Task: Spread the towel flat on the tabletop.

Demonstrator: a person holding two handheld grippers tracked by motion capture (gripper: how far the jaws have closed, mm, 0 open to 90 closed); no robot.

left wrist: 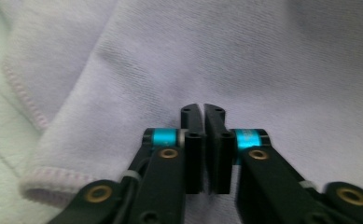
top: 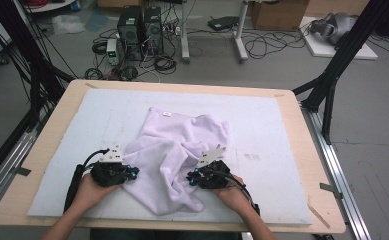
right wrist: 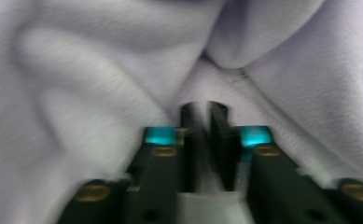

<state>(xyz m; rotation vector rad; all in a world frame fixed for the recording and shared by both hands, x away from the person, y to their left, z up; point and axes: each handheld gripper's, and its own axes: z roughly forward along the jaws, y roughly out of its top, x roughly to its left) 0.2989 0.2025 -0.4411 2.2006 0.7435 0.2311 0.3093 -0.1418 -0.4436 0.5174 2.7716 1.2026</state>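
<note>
With the crumpled towel (top: 174, 155) lying mid-worktop (top: 292, 107) and both the left gripper (left wrist: 203, 108) and right gripper (right wrist: 204, 106) resting on it with fingers pressed together on nothing, any pull risks merely dragging or bunching the cloth instead of lifting an edge.

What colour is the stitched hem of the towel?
Pale pink, on the lilac towel; the hem shows best in the left gripper view.
</note>
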